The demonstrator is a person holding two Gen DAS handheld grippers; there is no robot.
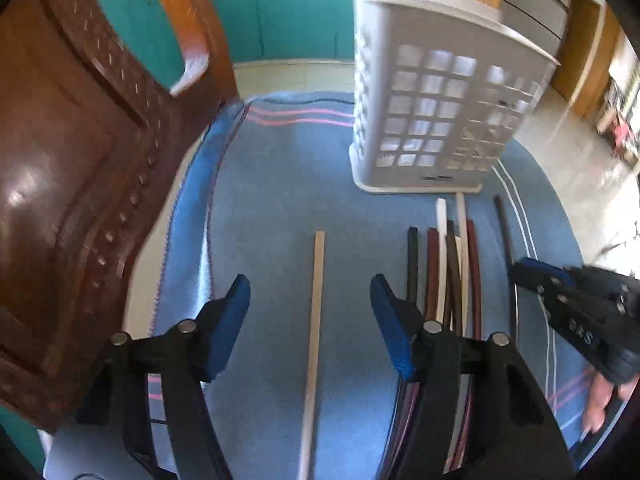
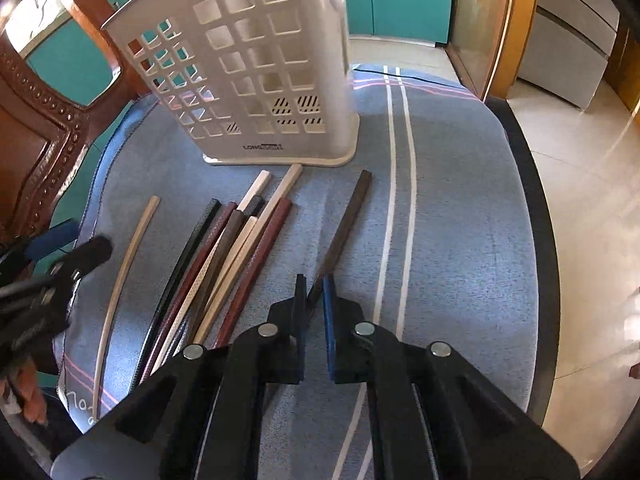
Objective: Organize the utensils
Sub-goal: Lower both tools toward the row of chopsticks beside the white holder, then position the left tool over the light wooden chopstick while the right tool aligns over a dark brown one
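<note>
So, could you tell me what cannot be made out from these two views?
- Inside of the white basket: both views show only its perforated walls, so its contents cannot be told.
- Near ends of the bundled chopsticks: hidden behind the left gripper in the left wrist view.
- Grip on the dark brown chopstick: the right gripper fingers cover its near end in the right wrist view.
- Basket top: blurred in both.

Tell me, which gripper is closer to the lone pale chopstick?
Left. The left gripper hangs open with the pale chopstick lying between its fingers. The right gripper is past the bundle, closed on a dark chopstick.
</note>
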